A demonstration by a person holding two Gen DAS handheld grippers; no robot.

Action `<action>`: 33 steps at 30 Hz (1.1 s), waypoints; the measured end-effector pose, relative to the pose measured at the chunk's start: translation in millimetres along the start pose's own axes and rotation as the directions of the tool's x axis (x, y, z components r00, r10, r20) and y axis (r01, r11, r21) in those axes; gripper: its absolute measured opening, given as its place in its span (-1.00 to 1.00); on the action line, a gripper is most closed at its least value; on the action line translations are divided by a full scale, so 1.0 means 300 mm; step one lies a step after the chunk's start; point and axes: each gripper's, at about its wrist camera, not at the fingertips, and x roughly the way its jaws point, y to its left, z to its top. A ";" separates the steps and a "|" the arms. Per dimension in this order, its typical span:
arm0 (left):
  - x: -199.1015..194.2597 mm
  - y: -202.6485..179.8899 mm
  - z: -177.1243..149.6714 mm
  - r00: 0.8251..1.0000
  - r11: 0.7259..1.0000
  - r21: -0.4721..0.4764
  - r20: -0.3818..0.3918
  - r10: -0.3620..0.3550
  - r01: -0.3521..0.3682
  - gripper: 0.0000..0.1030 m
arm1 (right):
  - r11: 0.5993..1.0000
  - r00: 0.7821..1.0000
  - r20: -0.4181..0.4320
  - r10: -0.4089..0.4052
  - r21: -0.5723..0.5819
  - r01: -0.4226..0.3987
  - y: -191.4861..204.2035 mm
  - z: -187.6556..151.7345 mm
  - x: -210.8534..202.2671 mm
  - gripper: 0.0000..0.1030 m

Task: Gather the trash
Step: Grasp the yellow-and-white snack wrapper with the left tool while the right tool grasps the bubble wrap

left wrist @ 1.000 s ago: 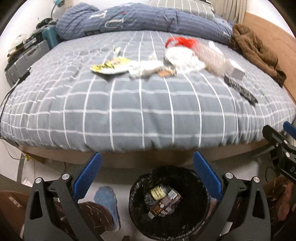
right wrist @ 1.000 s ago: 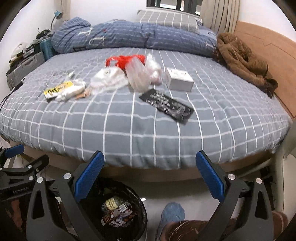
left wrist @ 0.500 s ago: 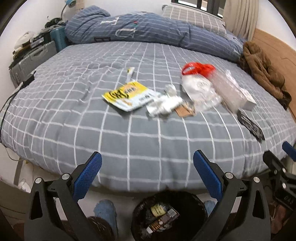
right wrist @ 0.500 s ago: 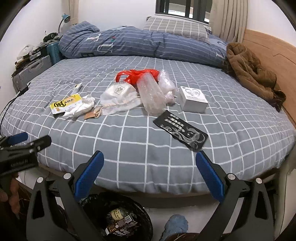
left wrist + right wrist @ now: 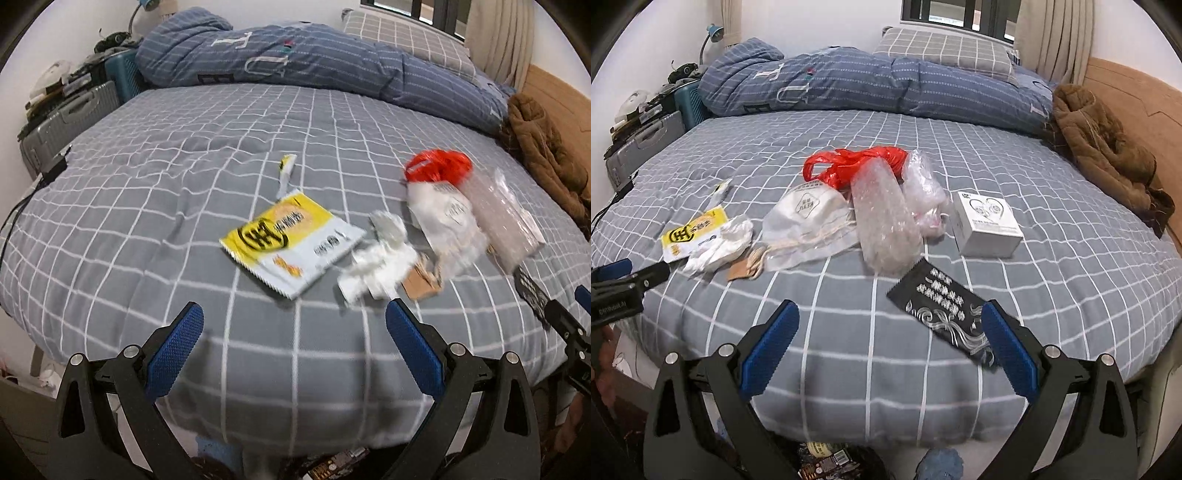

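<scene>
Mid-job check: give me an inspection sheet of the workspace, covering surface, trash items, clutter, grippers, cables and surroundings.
Surface: grey white-checked bed cover, rumpled.
Job's things: yellow-and-white snack wrapper, crumpled white tissue, white mask in clear bag, red plastic bag, bubble wrap roll, flat black patterned packet; all lying on the bed.
Clutter: white earphone box, brown jacket, rolled blue striped duvet.
Grippers: left gripper open, empty; right gripper open, empty.
Cables: black cable at the bed's left edge.
Surroundings: grey suitcase, wooden headboard.
</scene>
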 end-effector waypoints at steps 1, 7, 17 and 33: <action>0.015 0.007 0.016 1.000 1.000 -0.003 -0.001 0.003 -0.003 0.89 | 1.000 1.000 -0.003 0.002 -0.001 -0.002 0.001 0.007 0.012 0.78; 0.104 0.020 0.102 0.999 0.998 0.060 -0.032 -0.003 0.004 0.89 | 1.000 1.000 -0.019 0.015 -0.019 -0.015 0.005 0.064 0.093 0.67; 0.215 0.023 0.186 0.989 0.967 0.232 -0.125 -0.074 0.101 0.89 | 0.999 0.999 -0.041 0.029 -0.039 -0.030 0.019 0.155 0.209 0.50; 0.311 -0.010 0.204 0.963 0.889 0.411 -0.250 -0.103 0.202 0.86 | 0.998 0.991 -0.119 0.056 -0.020 -0.059 0.042 0.197 0.330 0.05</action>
